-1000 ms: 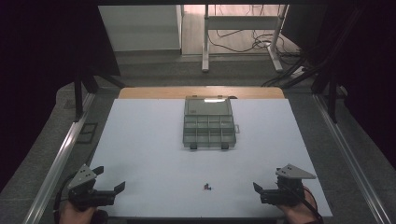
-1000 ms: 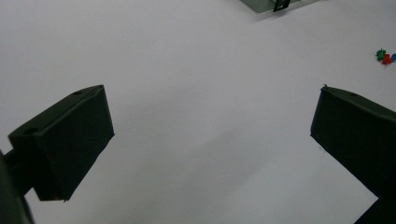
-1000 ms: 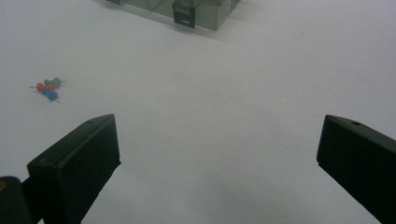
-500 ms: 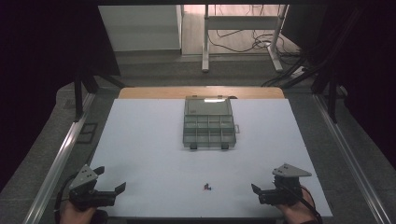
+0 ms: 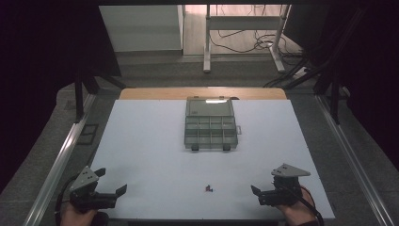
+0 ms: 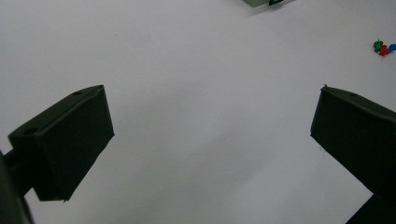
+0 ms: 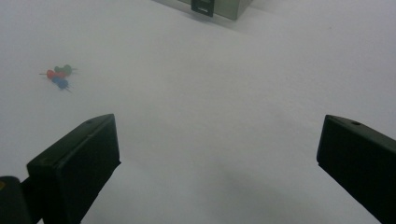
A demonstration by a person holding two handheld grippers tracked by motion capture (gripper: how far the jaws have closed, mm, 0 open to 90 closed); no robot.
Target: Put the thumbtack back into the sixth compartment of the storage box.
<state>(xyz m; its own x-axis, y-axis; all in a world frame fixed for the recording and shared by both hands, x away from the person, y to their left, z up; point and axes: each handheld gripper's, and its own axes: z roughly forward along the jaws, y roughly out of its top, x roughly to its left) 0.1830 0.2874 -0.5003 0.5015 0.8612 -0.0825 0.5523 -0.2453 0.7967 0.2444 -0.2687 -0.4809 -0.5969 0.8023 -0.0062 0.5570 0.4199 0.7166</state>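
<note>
Three small push pins, green, red and blue (image 5: 208, 189), lie in a cluster on the white table (image 5: 155, 141) near its front edge. They also appear far right in the left gripper view (image 6: 384, 47) and upper left in the right gripper view (image 7: 58, 76). My left gripper (image 5: 112, 181) rests at the front left, open and empty (image 6: 212, 126). My right gripper (image 5: 263, 187) sits at the front right, to the right of the pins, open with nothing between its jaws (image 7: 217, 144). A grey compartment box (image 5: 210, 123) stands open at the table's middle back.
The box's corner shows at the top of the left gripper view (image 6: 266, 2), and its black latch at the top of the right gripper view (image 7: 203, 5). Metal rails (image 5: 56, 165) run along both table sides. Beyond the far edge stands a frame with cables (image 5: 244, 42).
My right gripper has slid slightly left toward the pins. The left gripper has barely moved.
</note>
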